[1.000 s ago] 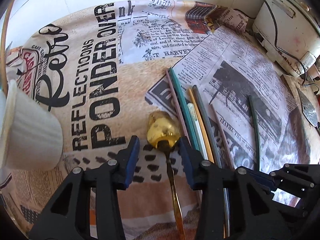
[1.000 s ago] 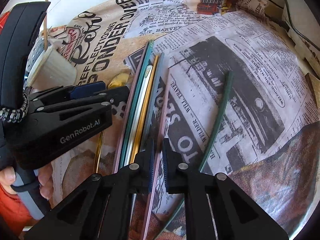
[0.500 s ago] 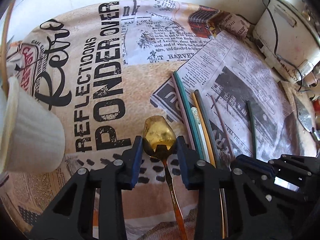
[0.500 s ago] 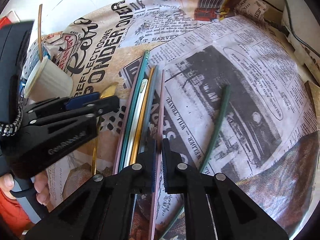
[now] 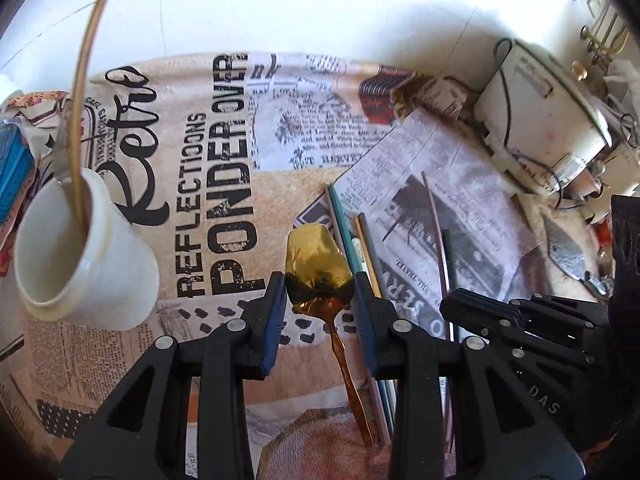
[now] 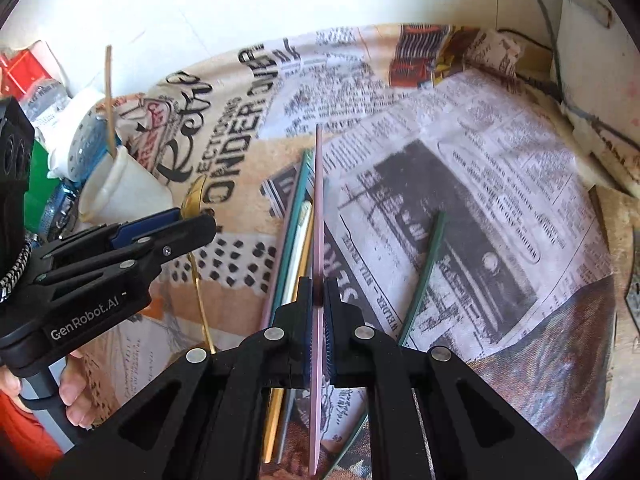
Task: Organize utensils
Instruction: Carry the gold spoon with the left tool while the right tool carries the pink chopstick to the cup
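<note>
My left gripper (image 5: 319, 292) is shut on the bowl of a gold spoon (image 5: 318, 270) and holds it above the cloth, handle hanging toward me. My right gripper (image 6: 318, 300) is shut on a pink straw (image 6: 319, 208), lifted off the table and pointing away. A bundle of coloured straws (image 6: 298, 232) lies on the printed cloth between the grippers; it also shows in the left wrist view (image 5: 360, 240). A dark green straw (image 6: 426, 268) lies alone to the right. A white cup (image 5: 84, 256) with a tan straw (image 5: 86, 92) in it stands at the left.
A white appliance with cables (image 5: 548, 120) stands at the back right. A blue crate (image 5: 12, 168) sits at the left edge behind the cup. A metal trowel-like tool (image 5: 568, 252) lies at the right. A white wall (image 5: 320, 0) runs behind the table.
My left gripper has closed on the spoon's bowl and raised it. My right gripper has lifted the pink straw off the newspaper. Both views have pulled up and back.
</note>
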`<move>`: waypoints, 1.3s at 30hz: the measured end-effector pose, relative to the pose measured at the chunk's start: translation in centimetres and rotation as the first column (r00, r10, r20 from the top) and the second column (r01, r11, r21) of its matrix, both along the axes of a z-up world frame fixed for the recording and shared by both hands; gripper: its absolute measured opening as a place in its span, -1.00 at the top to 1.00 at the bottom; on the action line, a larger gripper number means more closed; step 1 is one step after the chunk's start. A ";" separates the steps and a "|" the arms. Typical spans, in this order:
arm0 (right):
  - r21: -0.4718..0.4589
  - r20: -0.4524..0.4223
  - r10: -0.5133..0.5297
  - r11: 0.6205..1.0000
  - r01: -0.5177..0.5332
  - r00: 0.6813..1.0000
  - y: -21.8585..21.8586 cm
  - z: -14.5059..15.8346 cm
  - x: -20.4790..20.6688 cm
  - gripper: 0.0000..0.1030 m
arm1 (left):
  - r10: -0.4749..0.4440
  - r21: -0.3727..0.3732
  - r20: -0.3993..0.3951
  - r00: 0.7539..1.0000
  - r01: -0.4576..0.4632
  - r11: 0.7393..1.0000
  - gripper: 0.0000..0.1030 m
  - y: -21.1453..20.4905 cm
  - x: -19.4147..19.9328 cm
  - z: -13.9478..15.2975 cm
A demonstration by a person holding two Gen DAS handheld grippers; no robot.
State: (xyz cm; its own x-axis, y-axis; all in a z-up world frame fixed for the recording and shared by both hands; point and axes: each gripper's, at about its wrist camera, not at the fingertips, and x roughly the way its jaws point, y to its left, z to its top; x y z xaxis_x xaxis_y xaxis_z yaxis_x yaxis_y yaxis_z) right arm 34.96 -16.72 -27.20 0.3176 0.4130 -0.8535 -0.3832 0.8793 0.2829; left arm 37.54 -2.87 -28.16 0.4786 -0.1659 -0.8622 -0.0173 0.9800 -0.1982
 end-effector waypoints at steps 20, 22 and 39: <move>0.066 0.133 -0.023 0.998 0.015 0.991 -0.8 5.8 -2.2 0.91 | 0.028 -0.008 0.152 0.988 -0.027 1.000 0.38 1.3 -2.3 6.6; 0.074 0.144 -0.025 0.997 0.015 0.989 -0.8 6.3 -2.4 0.91 | 0.029 -0.007 0.167 0.986 -0.029 1.000 0.38 1.3 -2.5 7.2; 0.102 0.261 0.010 0.994 -0.038 0.965 0.8 10.9 -4.0 0.91 | 0.087 0.003 0.292 0.953 -0.092 0.996 0.39 3.4 -4.9 12.2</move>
